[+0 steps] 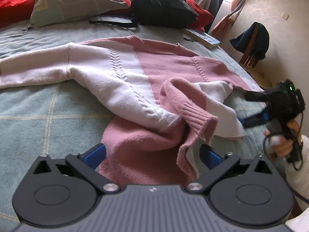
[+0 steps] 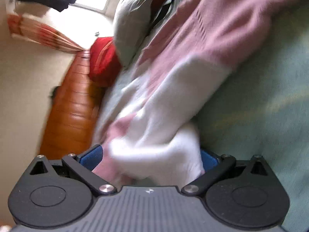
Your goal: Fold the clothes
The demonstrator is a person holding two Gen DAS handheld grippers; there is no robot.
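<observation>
A pink and white knitted sweater (image 1: 119, 81) lies spread on the bed, one pink sleeve cuff (image 1: 197, 119) folded across its lower part. My left gripper (image 1: 152, 155) is open at the pink hem, and the fabric lies between its wide-apart blue pads (image 1: 94, 154). At the right edge a hand holds my right gripper (image 1: 246, 109), its fingers apart around the white corner of the sweater. In the blurred right wrist view the right gripper (image 2: 150, 158) is open, with bunched white fabric of the sweater (image 2: 173, 89) between its fingers.
The sweater rests on a pale green checked bed cover (image 1: 38, 116). Behind it are a grey pillow (image 1: 73, 2), red cushions (image 1: 11, 0), a black bag (image 1: 160, 2) and a book (image 1: 204, 37). A chair with a dark garment (image 1: 251, 38) stands beside the bed. A brown headboard (image 2: 73, 108) shows.
</observation>
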